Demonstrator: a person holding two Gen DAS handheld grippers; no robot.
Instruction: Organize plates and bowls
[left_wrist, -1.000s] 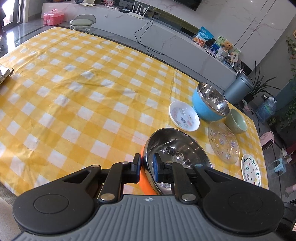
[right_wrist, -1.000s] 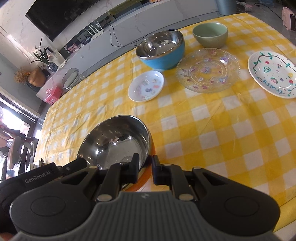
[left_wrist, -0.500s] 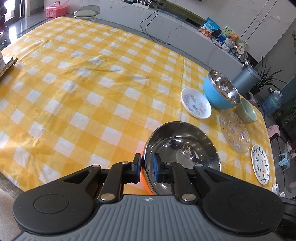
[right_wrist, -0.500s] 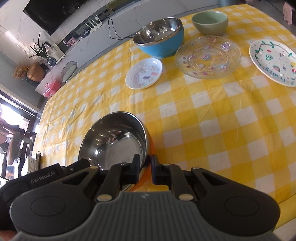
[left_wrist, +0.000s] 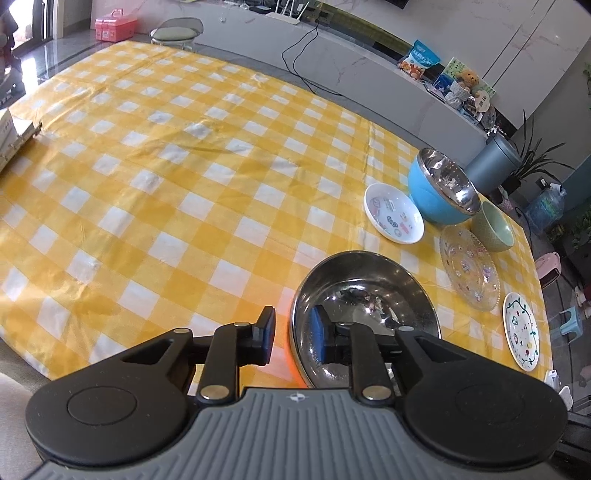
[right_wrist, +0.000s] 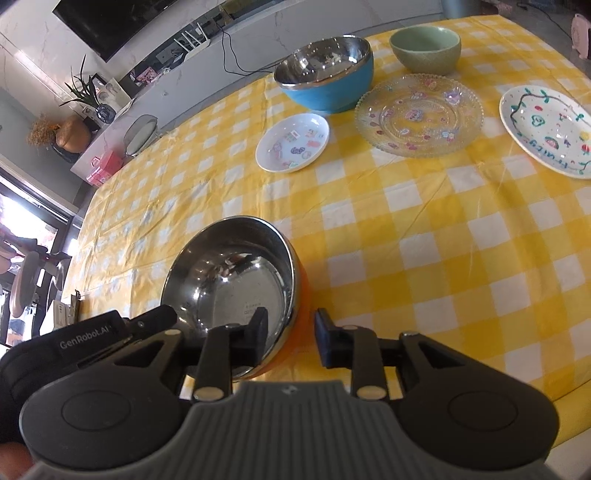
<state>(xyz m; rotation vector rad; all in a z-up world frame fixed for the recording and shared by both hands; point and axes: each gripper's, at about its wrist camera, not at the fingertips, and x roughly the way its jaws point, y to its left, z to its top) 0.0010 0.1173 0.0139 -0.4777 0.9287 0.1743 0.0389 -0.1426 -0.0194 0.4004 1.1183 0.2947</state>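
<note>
Steel-lined orange bowl (left_wrist: 364, 299) sat on the checked worktop (left_wrist: 184, 184), well apart from the other dishes | your left gripper (left_wrist: 293, 341) and right gripper (right_wrist: 290, 338) straddled opposite rims, jaws opening, pads off the wall | you did best to clear both rims fully before lifting away.

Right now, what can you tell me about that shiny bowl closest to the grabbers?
The orange bowl has a mirror-bright steel lining and an orange outer shell. It stands upright and empty on the yellow checked tablecloth, apart from the other dishes. The left gripper and right gripper each straddle its rim on opposite sides, jaws opening and pads no longer pressing it.
</note>
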